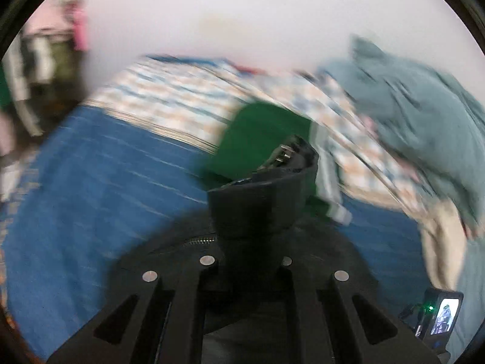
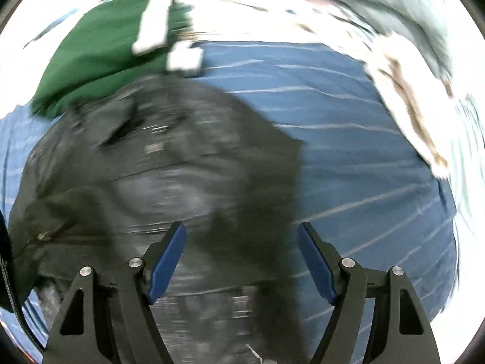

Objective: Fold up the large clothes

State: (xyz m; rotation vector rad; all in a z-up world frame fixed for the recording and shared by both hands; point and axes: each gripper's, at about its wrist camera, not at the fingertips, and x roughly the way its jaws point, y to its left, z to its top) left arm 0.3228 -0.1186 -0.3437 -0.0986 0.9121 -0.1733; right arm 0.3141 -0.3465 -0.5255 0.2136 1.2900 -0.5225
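A black jacket [image 2: 182,166] with zippers lies spread on the blue striped bed sheet [image 2: 348,139]. My right gripper [image 2: 242,254] is open above the jacket's near part, blue pads [image 2: 168,261] apart, nothing between them. My left gripper [image 1: 257,212] is shut on a bunched fold of the black jacket [image 1: 263,188], which covers the fingers; a zipper shows beside it. Both views are motion-blurred.
A folded green garment with white stripes [image 2: 100,45] lies past the jacket, also in the left wrist view [image 1: 260,133]. A teal garment [image 1: 424,127] and a cream cloth [image 1: 445,242] lie at the right. A checked blanket [image 1: 182,100] covers the far bed. A small camera screen [image 1: 442,318] sits low right.
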